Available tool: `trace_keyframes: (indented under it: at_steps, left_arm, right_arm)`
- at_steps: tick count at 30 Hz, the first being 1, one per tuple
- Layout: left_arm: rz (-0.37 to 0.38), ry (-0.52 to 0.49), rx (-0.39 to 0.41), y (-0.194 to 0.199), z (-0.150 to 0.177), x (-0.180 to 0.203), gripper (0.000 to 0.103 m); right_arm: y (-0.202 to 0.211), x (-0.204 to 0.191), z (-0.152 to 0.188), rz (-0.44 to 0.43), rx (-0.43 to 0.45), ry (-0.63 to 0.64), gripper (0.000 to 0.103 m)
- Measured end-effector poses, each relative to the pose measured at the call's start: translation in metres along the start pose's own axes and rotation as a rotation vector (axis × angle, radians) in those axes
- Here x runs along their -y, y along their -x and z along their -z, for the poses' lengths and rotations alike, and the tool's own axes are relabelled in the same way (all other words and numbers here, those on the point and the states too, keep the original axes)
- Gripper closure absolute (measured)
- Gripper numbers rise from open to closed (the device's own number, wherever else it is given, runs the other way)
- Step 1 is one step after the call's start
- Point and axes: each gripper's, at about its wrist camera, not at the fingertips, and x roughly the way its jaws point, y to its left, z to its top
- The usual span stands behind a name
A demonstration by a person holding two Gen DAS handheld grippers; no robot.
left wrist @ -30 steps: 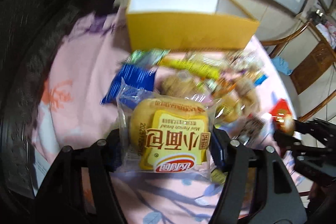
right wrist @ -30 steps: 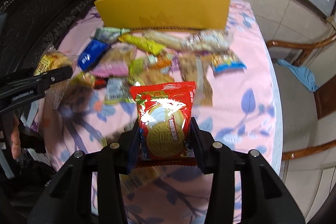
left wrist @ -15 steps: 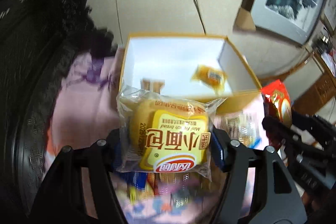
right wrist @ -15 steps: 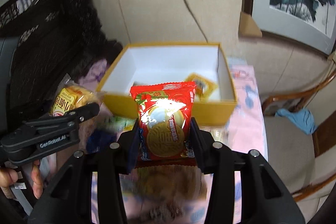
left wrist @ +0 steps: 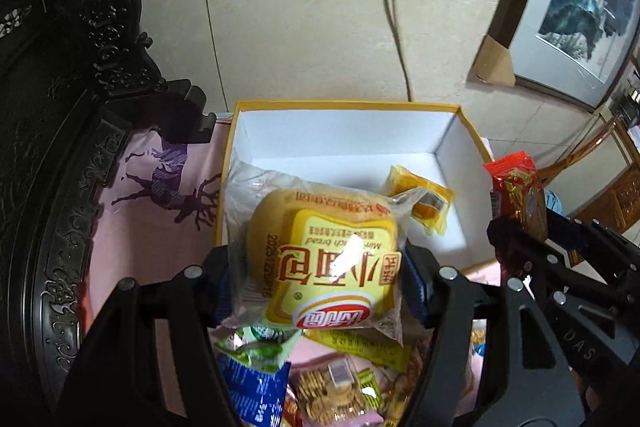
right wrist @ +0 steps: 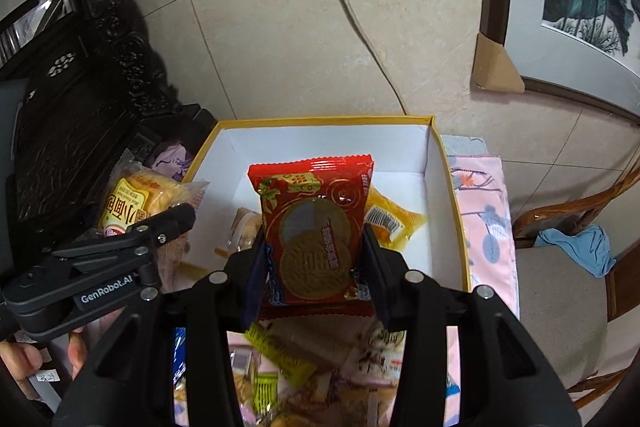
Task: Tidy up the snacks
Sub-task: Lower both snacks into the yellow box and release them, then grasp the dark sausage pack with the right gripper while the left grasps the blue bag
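Sorting is judged early. One orange packet lies in the box. Bread is clamped in the left gripper, a red biscuit pack in the right gripper, both over the box. Many snacks remain on the table.

A box with mustard-yellow outer walls and a plain white inside sits on a pale pink cloth printed with purple deer and, on the far side, grey-blue leaves. The bread packet is clear film over a golden bun, its label yellow with red characters. The biscuit packet is red with gold patterning. An orange-yellow packet lies inside. Both grippers are black.
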Motion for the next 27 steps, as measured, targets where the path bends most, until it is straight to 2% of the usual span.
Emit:
trace_keyframes:
  at_steps: [2, 3, 4, 6, 10, 15, 17, 20, 23, 27]
  left_arm:
    - [-0.009, 0.006, 0.001, -0.006, -0.007, -0.002, 0.031]
    - [-0.014, 0.009, -0.004, -0.009, -0.011, -0.002, 0.018]
    - [-0.031, 0.019, -0.003, -0.011, -0.015, -0.004, 0.015]
    - [-0.033, 0.034, 0.015, -0.009, -0.019, -0.007, 0.007]
    - [-0.038, 0.045, 0.019, -0.006, -0.017, -0.013, 0.007]
    - [-0.03, 0.067, 0.009, 0.011, 0.003, -0.019, 0.007]
    - [-0.031, 0.058, 0.009, 0.022, 0.022, -0.019, 0.007]
    - [-0.058, 0.02, -0.023, 0.032, 0.065, -0.019, 0.005]
    - [-0.062, 0.008, -0.089, 0.036, 0.116, -0.026, 0.005]
    - [-0.05, 0.062, -0.176, 0.038, 0.179, -0.047, 0.005]
  right_arm:
    - [-0.006, 0.0, -0.009, 0.019, 0.001, 0.003, 0.055]
    - [-0.01, -0.001, -0.014, 0.043, -0.004, 0.016, 0.052]
    - [-0.012, -0.002, -0.018, 0.07, 0.0, 0.028, 0.046]
    - [-0.011, -0.002, -0.024, 0.072, 0.011, 0.036, 0.046]
    - [0.001, 0.001, -0.024, 0.064, 0.027, 0.035, 0.044]
    - [0.017, 0.004, 0.0, -0.001, -0.031, 0.016, 0.044]
    - [0.025, 0.003, 0.022, -0.021, -0.066, 0.02, 0.039]
    - [0.037, 0.004, 0.075, -0.051, -0.163, 0.02, 0.037]
    - [0.044, 0.007, 0.142, -0.092, -0.309, -0.022, 0.037]
    - [0.047, 0.008, 0.225, -0.156, -0.492, -0.107, 0.037]
